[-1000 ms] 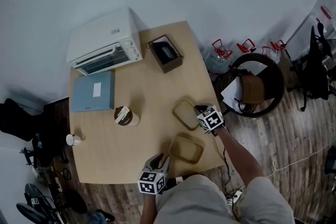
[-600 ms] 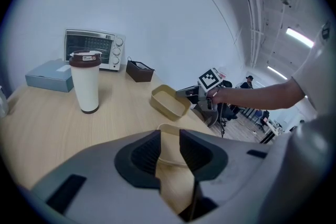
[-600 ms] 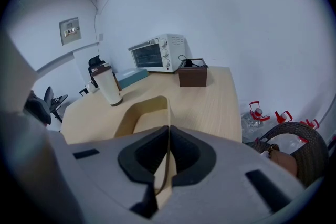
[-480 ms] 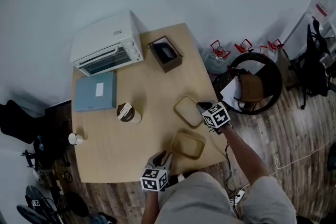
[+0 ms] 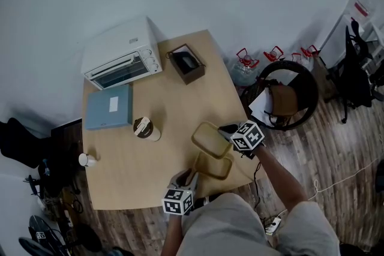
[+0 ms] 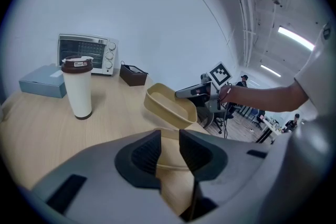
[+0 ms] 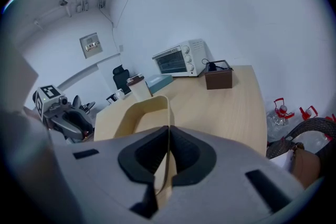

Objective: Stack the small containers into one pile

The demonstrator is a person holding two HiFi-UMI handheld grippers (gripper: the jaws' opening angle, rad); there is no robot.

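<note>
Hanging clear of the tabletop [image 5: 171,102], the lifted container [image 5: 208,135] was tilted, with its open side turned toward the person and its low edge over the far end of the second container [image 5: 216,168]. A second earlier it had lain flat on the wood, apart from its mate, so the pick-up had evidently been made and the carry across had begun.

The right gripper [image 5: 224,128] had its jaws pressed together on one thin side wall of that tan tub. In the right gripper view the wall ran straight up through the narrow slit between the pads.

The second container sat flat near the front edge of the tabletop, where it had also been a second before. The left gripper [image 5: 187,177] was just at its near end with its jaws spread. The tub's rim showed in the gap, and neither pad could be seen pressing on it.

Judging by this, the nesting was not yet done. The raised tub probably had to be levelled and lined up before it would drop inside the lower one.

Farther back stood a lidded tumbler [image 5: 146,129], a blue box [image 5: 108,106], a brown box [image 5: 188,63] and a toaster oven [image 5: 123,57], all well apart from the work.
</note>
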